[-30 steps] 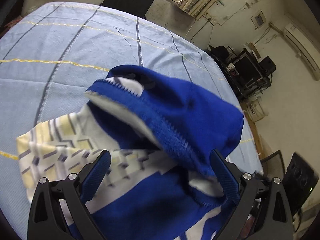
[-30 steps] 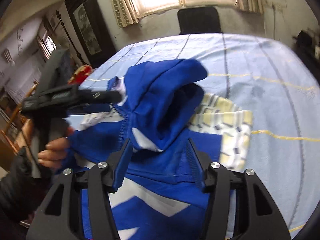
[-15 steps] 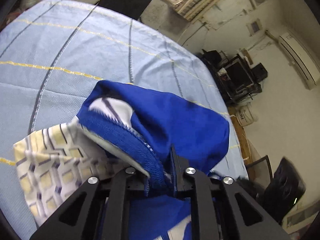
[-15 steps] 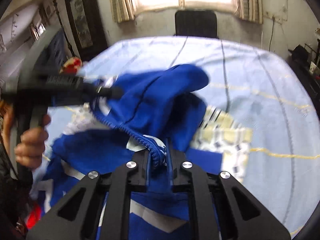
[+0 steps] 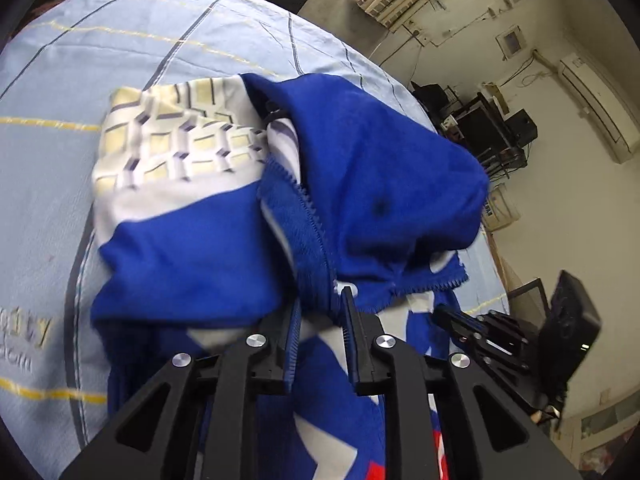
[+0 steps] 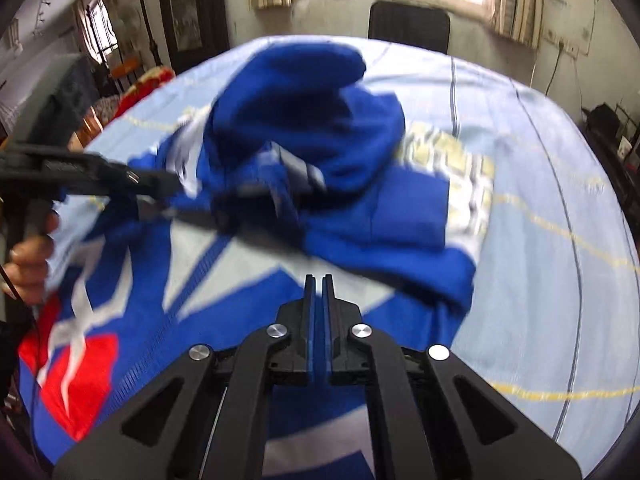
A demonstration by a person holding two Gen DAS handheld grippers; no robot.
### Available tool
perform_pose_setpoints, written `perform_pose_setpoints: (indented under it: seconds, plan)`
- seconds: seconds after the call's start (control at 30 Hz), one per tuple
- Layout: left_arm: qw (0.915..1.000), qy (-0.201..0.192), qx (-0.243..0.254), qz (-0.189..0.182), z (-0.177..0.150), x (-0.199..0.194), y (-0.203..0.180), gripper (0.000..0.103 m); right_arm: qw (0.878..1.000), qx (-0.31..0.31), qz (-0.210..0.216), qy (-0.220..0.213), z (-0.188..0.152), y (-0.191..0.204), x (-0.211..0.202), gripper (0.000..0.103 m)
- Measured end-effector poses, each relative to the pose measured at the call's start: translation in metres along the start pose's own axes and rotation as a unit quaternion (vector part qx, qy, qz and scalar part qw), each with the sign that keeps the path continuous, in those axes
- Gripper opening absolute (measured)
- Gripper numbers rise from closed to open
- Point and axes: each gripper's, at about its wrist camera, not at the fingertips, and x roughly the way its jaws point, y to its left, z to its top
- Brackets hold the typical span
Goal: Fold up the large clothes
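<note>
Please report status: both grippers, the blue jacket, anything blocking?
Left gripper clamped on blue jacket at zipper edge. Right gripper shut, nothing visible between pads. Jacket bunched on bedsheet. No obstruction.

The jacket (image 5: 192, 252) is spread on the bed (image 5: 120, 40), bunched ahead of the left gripper's fingers (image 5: 347, 312), with the hood (image 5: 380, 184) ahead and right of them. A chair (image 6: 408, 26) is set beyond the bed, behind the hood, far ahead of the right gripper's fingers (image 6: 309, 300).

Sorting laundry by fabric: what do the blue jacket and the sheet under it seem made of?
Blue jacket: probably a matte synthetic knit with printed panels and a toothed zipper edge. Sheet: looks like thin woven cotton, light blue with fine stripes; the look leaves both open.
</note>
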Motion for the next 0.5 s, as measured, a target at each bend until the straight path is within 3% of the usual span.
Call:
perform_pose_setpoints:
  seconds: [0.13,0.17,0.2,0.27,0.37,0.47,0.5]
  plan:
    - [0.9988,-0.039,0.015,0.026,-0.002,-0.032,-0.005,0.036,0.999,0.023,0.015,-0.034,0.003,-0.014,-0.023,0.008]
    - [0.998,-0.049,0.022,0.032,0.001,-0.039,-0.009,0.037,0.998,0.036,0.026,-0.054,0.01,-0.018,-0.033,0.022]
    - [0.9972,-0.059,0.031,0.035,0.006,-0.044,-0.015,0.039,0.996,0.05,0.039,-0.071,0.019,-0.022,-0.042,0.044]
    - [0.9955,-0.072,0.049,0.037,0.019,-0.049,-0.031,0.04,0.991,0.076,0.063,-0.094,0.041,-0.026,-0.05,0.072]
    - [0.9935,-0.085,0.065,0.038,0.037,-0.042,-0.051,0.044,0.985,0.109,0.1,-0.094,0.075,-0.022,-0.041,0.076]
    - [0.992,-0.084,0.07,0.065,0.045,-0.026,-0.058,0.045,0.982,0.147,0.11,-0.042,0.096,-0.018,-0.004,0.076]
    - [0.9913,-0.081,0.068,0.078,0.047,-0.02,-0.057,0.045,0.98,0.163,0.115,-0.018,0.098,-0.018,0.011,0.052]
